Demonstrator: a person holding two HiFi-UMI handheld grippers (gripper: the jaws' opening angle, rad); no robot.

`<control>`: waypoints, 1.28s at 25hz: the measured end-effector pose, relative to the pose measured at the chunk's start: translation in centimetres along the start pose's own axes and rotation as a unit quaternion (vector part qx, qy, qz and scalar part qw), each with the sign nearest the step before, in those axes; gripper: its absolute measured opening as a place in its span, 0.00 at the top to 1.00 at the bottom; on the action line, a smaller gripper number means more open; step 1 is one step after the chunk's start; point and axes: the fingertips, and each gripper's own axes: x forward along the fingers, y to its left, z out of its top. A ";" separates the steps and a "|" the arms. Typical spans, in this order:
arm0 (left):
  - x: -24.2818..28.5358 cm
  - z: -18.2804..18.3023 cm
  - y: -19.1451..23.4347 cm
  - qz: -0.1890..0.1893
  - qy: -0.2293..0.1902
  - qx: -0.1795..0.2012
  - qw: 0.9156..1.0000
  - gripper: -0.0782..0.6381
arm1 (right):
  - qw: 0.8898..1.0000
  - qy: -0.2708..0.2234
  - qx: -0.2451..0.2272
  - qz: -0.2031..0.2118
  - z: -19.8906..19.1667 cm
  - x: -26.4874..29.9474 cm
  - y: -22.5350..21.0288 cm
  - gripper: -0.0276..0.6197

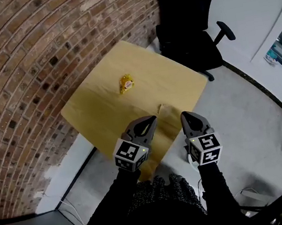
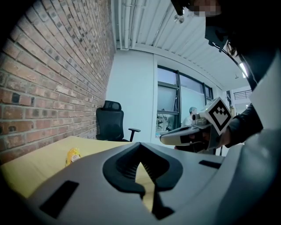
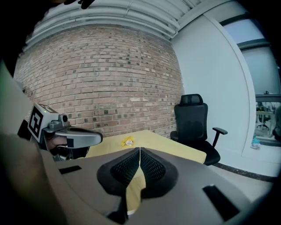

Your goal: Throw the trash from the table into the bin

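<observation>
A brick wall (image 1: 26, 58) curves along the left of the head view, and a pale wooden table (image 1: 98, 110) stands against it on a grey floor (image 1: 248, 119). A black office chair (image 1: 187, 17) sits just past the table's far corner.

The person's two dark-sleeved forearms (image 1: 117, 198) reach forward side by side from the bottom of the view, near each other but apart. Each hand holds its gripper tilted a little below level, pointing out over the table's near edge.

The left gripper (image 1: 150, 121) has its jaws together with nothing between them; its own view shows the tips meeting. The right gripper (image 1: 187, 117) is the same, with its ribbed pads pressed to each other and empty.

The trash, a small crumpled yellow wrapper (image 1: 126, 83), lies on the middle of the table, well ahead of both grippers and untouched. It shows low and left in the left gripper view (image 2: 73, 154) and just above the closed tips in the right gripper view (image 3: 128, 141).
</observation>
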 end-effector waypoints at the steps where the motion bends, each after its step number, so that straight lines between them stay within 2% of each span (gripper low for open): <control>1: 0.0 -0.2 0.3 -0.002 0.001 -0.001 1.000 0.89 | 1.000 0.002 -0.001 0.004 0.0 0.5 0.3 0.94; 7: 0.8 -0.3 1.6 -0.013 0.004 -0.015 1.000 0.89 | 0.999 0.029 -0.002 0.020 -0.8 3.2 1.4 0.91; 10: 1.3 -0.2 2.1 -0.018 0.004 -0.018 1.000 0.89 | 0.999 0.048 -0.006 0.015 -1.6 4.4 1.5 0.76; 15: 1.6 -0.5 3.3 -0.021 0.006 -0.027 0.999 0.89 | 0.997 0.081 0.010 0.009 -3.3 6.6 1.5 0.62; 18: 1.5 -1.1 4.1 -0.025 0.009 -0.037 0.999 0.89 | 0.994 0.103 0.030 0.009 -4.4 8.0 1.6 0.56; 27: 1.3 -1.6 6.1 -0.027 0.014 -0.035 0.999 0.89 | 0.988 0.151 0.038 -0.010 -7.1 10.7 1.3 0.56; 32: 1.3 -1.7 6.7 -0.029 0.016 -0.035 0.999 0.89 | 0.984 0.175 0.027 -0.015 -8.2 11.9 1.3 0.56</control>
